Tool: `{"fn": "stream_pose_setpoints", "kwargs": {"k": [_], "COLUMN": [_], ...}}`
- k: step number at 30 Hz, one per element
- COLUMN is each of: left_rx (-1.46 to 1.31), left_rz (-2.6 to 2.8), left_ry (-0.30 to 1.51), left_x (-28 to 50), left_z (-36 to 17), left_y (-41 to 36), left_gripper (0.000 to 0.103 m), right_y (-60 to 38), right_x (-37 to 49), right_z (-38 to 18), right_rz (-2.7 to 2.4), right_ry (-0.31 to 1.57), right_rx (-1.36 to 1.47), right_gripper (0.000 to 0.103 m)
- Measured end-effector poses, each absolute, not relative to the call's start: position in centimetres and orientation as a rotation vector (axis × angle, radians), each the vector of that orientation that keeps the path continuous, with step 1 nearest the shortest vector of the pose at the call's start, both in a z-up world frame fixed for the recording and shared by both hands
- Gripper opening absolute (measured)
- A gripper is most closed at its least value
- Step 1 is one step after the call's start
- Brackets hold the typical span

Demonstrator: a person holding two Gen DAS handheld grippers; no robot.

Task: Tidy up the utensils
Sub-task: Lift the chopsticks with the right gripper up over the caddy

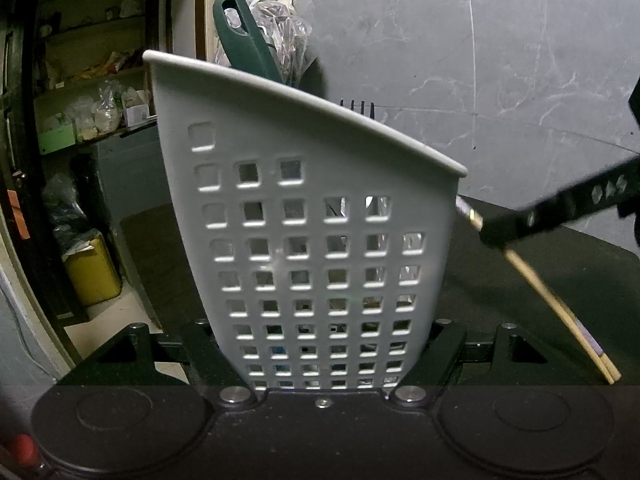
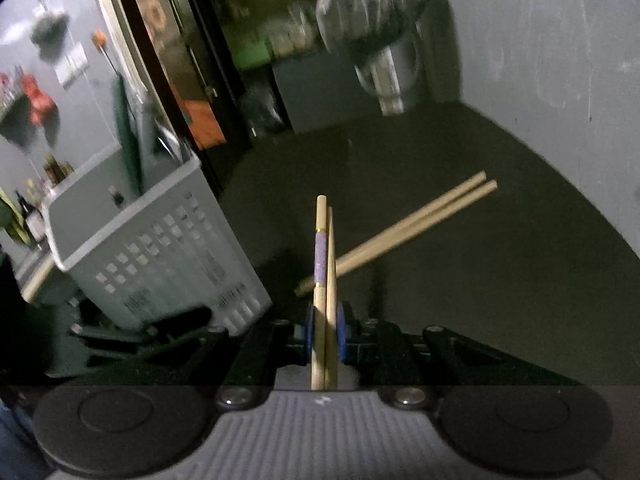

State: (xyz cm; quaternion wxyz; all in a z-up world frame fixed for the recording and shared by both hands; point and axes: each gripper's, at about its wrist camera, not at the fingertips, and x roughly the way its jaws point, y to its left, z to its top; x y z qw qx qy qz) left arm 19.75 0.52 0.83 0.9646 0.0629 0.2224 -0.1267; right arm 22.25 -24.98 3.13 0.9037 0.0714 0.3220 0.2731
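Observation:
A white perforated utensil basket (image 1: pixel 304 216) stands tilted between the fingers of my left gripper (image 1: pixel 324 344), which is shut on its lower walls. A green handle (image 1: pixel 244 40) and black fork tines (image 1: pixel 356 106) stick out of its top. My right gripper (image 2: pixel 325 332) is shut on a pair of wooden chopsticks (image 2: pixel 324 248), one with a purple band, pinched between the blue pads (image 2: pixel 341 332) and pointing forward. A second pair of chopsticks (image 2: pixel 416 224) lies on the dark tabletop behind them. The basket (image 2: pixel 160 240) sits to their left. In the left wrist view the right gripper (image 1: pixel 496 236) and chopsticks (image 1: pixel 540 288) show beside the basket's right edge.
The dark tabletop (image 2: pixel 480 280) meets a grey marbled wall (image 1: pixel 480 60) at the back and right. A crumpled plastic bag (image 1: pixel 284 28) hangs behind the basket. Left of the table are cluttered shelves (image 1: pixel 96 92) and a yellow container (image 1: pixel 94 272) on the floor.

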Motion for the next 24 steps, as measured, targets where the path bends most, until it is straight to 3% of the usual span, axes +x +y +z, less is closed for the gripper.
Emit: {"fn": "stream_pose_setpoints", "kwargs": {"k": [11,24], "left_rx": [0.133,0.131], "left_rz": [-0.253,-0.251], "left_ry": [0.452,0.452], "left_x": [19.8,19.8], "left_z": [0.8,0.8], "left_y": [0.4,0.3], "left_gripper": [0.076,0.076], "right_y": [-26.4,-23.4], "right_x": [20.9,20.4], "right_z": [6.9,17.5], "right_rz": [0.641,0.789], "right_ry": [0.325,0.02], "right_rx": [0.285,0.223], "right_gripper": [0.013,0.013]}}
